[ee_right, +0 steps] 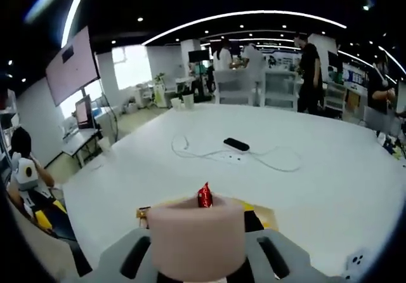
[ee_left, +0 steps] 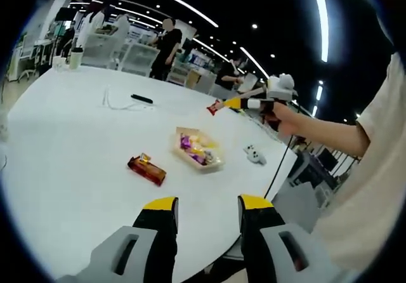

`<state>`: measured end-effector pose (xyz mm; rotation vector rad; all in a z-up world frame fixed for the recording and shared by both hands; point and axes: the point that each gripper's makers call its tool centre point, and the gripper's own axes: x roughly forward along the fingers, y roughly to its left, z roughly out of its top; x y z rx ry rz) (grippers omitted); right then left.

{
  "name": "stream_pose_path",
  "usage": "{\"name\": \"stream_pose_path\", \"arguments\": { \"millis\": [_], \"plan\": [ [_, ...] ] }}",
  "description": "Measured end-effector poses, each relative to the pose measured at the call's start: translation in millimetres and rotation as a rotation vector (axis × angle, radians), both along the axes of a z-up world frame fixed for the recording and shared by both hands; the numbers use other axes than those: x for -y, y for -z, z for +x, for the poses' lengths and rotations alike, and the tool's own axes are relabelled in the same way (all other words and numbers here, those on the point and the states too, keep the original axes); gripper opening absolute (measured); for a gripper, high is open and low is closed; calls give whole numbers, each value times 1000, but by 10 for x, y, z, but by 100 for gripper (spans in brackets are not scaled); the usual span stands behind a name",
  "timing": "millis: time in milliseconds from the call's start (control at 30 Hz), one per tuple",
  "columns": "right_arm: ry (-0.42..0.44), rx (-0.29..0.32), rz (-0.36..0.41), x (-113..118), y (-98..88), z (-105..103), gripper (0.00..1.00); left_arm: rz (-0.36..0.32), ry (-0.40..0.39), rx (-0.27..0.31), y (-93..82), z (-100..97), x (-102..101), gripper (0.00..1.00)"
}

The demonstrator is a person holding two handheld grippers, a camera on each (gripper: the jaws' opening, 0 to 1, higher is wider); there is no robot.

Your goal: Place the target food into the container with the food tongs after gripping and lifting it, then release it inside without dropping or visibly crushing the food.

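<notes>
Candy in the air: the small red-wrapped sweet (ee_left: 212,108) is pinched at the tip of the food tongs (ee_left: 236,103), held up well above the round white worktop (ee_left: 70,150). The right gripper (ee_left: 269,102) carries those tongs, a person's hand wrapped around its handle, and its jaws are clenched on them, which in turn squeezes the sweet. From the right gripper view the same red sweet (ee_right: 204,196) peeks up just over a pale pink block (ee_right: 196,235) that covers the jaws' front. Down on the worktop sits the clear rectangular plastic container (ee_left: 198,150), already holding a few purple and yellow wrapped candies, and the lifted sweet hangs up and off to one side of it, not yet over the opening. The left gripper (ee_left: 208,210) hovers low with its yellow-tipped jaws released and nothing between them. Beside the container lies a dark red and gold snack bar (ee_left: 147,169), with a small white device (ee_left: 254,153) on the other side, and farther back a black remote-like object (ee_left: 141,98) with a white cable (ee_left: 117,104). The risk now, as I judge it: the grip is only on the very tip of the tongs, so a quick swing or a slackened squeeze could let the sweet slip before it reaches the container. Clamp too hard and the wrapper crumples. Release too high and it may bounce out.
</notes>
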<state>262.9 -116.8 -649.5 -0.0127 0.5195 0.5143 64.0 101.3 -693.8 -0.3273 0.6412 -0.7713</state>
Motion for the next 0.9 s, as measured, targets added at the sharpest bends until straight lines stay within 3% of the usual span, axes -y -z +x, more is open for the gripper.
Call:
{"name": "stream_pose_path", "arguments": {
  "millis": [900],
  "plan": [
    [68, 32, 22, 251, -129, 28, 15, -8, -44, 2, -8, -125, -74, 37]
  ]
}}
